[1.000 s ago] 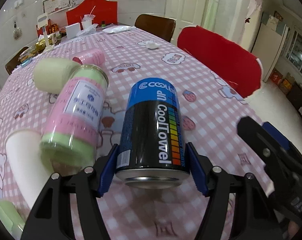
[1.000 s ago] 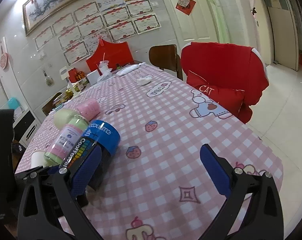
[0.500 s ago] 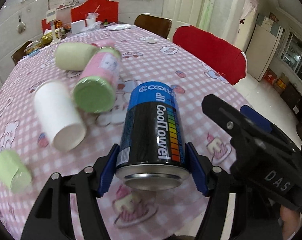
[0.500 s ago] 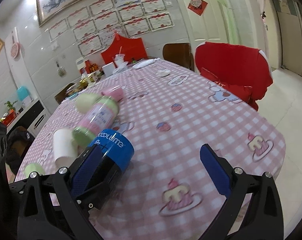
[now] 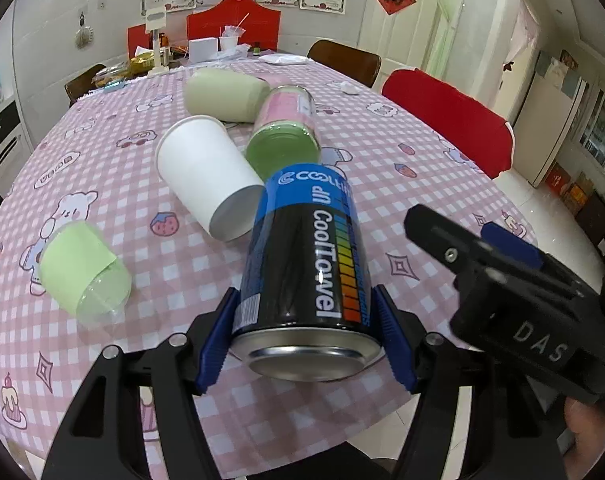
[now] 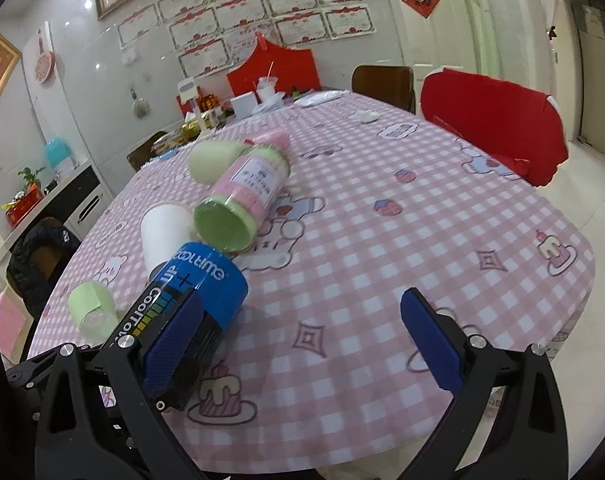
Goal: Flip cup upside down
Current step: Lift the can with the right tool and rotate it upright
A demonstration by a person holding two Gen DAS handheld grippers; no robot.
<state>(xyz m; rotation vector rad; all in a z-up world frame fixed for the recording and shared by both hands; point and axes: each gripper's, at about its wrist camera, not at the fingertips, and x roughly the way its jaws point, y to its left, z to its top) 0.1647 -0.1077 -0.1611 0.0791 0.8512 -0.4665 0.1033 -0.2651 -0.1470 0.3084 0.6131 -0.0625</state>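
My left gripper (image 5: 306, 344) is shut on a black and blue CoolTowel can (image 5: 308, 264), held lying along the fingers above the near table edge; the can also shows in the right wrist view (image 6: 182, 300). A white paper cup (image 5: 206, 176) lies on its side on the pink checked tablecloth (image 5: 122, 200), just beyond the can. My right gripper (image 6: 302, 344) is open and empty to the right of the can; its body shows in the left wrist view (image 5: 514, 308).
A pink and green jar (image 5: 284, 132), a pale green cup (image 5: 222, 96) and a small green cup (image 5: 84, 276) all lie on their sides. A red chair (image 5: 446, 124) stands at the right. Clutter sits at the table's far end (image 5: 206, 52).
Both grippers have pulled back toward the near table edge and risen, the left still holding the can. The cups and jar now appear farther away.
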